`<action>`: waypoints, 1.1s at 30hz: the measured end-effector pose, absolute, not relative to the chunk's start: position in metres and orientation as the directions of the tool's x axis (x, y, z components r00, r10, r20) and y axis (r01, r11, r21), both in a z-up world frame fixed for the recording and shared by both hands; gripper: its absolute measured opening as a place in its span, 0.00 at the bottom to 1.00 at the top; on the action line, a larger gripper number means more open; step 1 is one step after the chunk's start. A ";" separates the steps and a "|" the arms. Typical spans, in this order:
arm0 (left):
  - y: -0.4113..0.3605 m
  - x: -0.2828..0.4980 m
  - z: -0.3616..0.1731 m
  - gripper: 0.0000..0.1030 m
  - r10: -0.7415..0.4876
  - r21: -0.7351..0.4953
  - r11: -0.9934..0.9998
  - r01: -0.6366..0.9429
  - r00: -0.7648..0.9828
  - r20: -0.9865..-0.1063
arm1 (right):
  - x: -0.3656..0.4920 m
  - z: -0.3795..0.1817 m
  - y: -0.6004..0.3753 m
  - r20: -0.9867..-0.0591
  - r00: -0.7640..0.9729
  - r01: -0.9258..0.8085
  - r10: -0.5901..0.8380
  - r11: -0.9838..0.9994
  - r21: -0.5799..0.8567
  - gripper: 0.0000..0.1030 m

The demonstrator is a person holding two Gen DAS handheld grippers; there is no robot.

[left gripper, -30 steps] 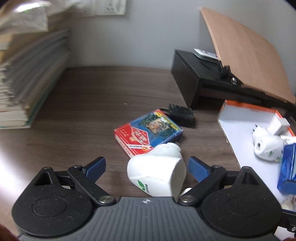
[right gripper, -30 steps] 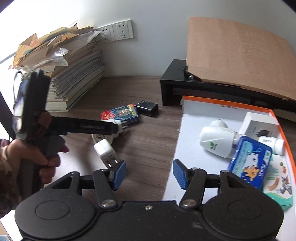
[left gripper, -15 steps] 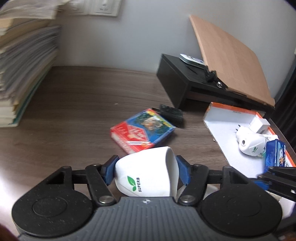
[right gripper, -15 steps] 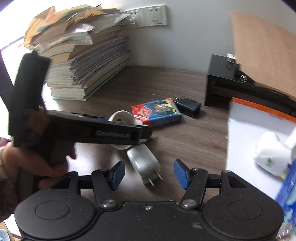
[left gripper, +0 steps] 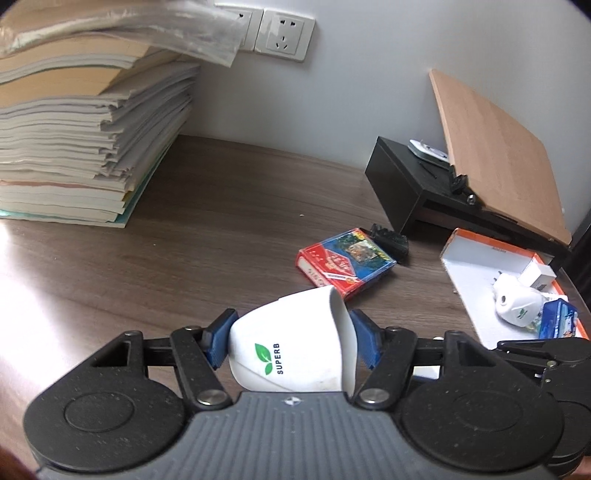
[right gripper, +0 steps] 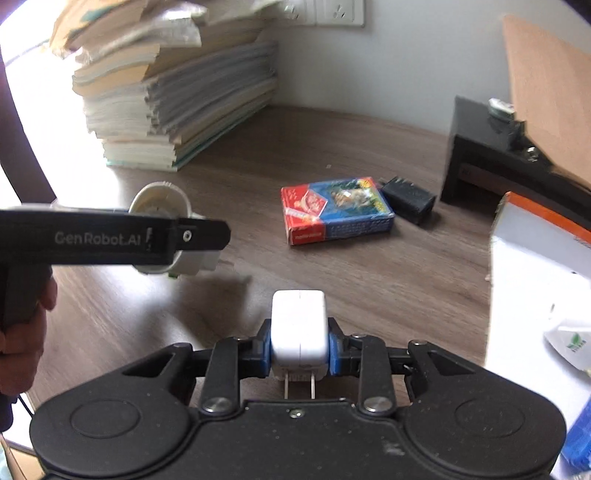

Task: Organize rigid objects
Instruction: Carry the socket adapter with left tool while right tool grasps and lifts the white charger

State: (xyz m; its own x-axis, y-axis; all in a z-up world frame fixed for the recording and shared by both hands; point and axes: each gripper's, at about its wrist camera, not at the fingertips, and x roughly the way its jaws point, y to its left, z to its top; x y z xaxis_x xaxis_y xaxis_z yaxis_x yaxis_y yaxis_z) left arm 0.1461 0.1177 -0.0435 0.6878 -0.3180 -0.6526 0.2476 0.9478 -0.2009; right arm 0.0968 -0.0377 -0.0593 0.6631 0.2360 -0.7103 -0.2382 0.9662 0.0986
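Note:
My left gripper (left gripper: 290, 341) is shut on a white SUPERB plug-in device (left gripper: 291, 347) and holds it above the wooden desk; it also shows in the right wrist view (right gripper: 162, 236). My right gripper (right gripper: 299, 350) is shut on a white charger plug (right gripper: 299, 328), prongs pointing back at the camera. A red and blue card box (left gripper: 345, 267) (right gripper: 334, 208) and a black adapter (left gripper: 389, 240) (right gripper: 408, 203) lie on the desk. An orange-rimmed white box (left gripper: 476, 258) (right gripper: 532, 251) at the right holds another white SUPERB device (left gripper: 517, 306), a small white box and a blue tin (left gripper: 557, 325).
A tall stack of books and papers (left gripper: 85, 147) (right gripper: 173, 99) stands at the back left. A black stand (left gripper: 413, 184) with a tilted wooden board (left gripper: 498, 147) is at the back right. Wall sockets (left gripper: 284, 35) are behind.
My left gripper lifted the white SUPERB device up off the desk. My right gripper moved left over the white charger plug and closed on it.

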 end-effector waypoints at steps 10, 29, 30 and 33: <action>0.069 0.108 -0.020 0.65 -0.351 -0.203 0.936 0.288 0.704 -0.618 | 0.046 -0.019 -0.090 -0.650 0.737 -0.145 0.184 0.983 0.114 0.34; -0.066 0.021 0.004 0.65 -0.390 -0.174 0.917 0.359 0.714 -0.581 | -0.076 0.011 -0.238 -0.602 0.798 0.109 -0.026 0.989 0.102 0.34; -0.071 0.018 0.004 0.65 -0.388 -0.173 0.918 0.357 0.717 -0.579 | -0.080 0.011 -0.245 -0.600 0.799 0.119 -0.034 0.988 0.102 0.34; -0.084 0.010 0.005 0.65 -0.375 -0.163 0.923 0.348 0.726 -0.577 | -0.091 0.011 -0.263 -0.594 0.803 0.134 -0.046 0.985 0.106 0.34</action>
